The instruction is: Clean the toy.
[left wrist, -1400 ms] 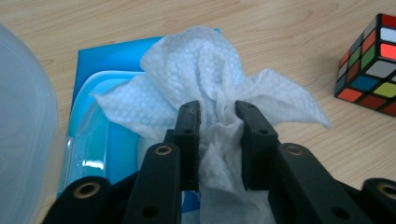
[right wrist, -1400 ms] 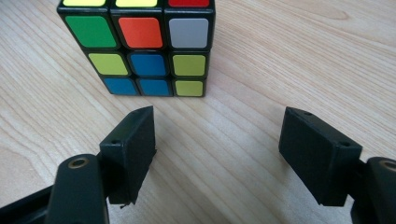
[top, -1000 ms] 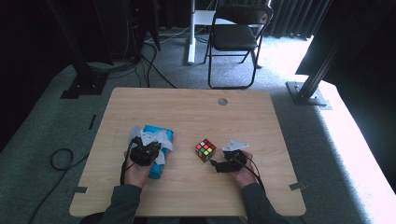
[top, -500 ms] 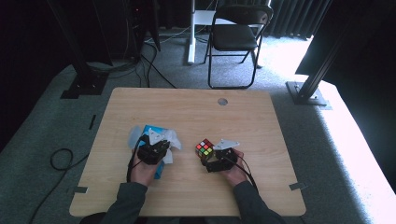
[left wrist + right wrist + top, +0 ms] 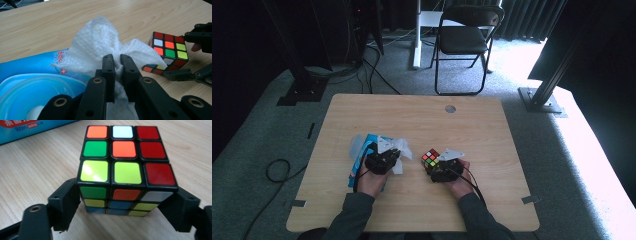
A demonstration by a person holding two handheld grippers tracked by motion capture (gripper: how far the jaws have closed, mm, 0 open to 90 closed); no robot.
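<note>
A blue wet-wipe pack (image 5: 27, 72) lies flat on the wooden table (image 5: 422, 115) with its round lid (image 5: 37, 96) at the top – a white wipe (image 5: 100, 42) is bunched above it. The left gripper (image 5: 117, 60) has its jaws nearly together, pinching that wipe. The pack's print reads "80" followed by characters too small to make out. Just beside it stands a Rubik's cube (image 5: 125, 162); the right gripper (image 5: 125, 202) has just been closing – its jaws flank the cube's lower sides, seemingly touching
</note>
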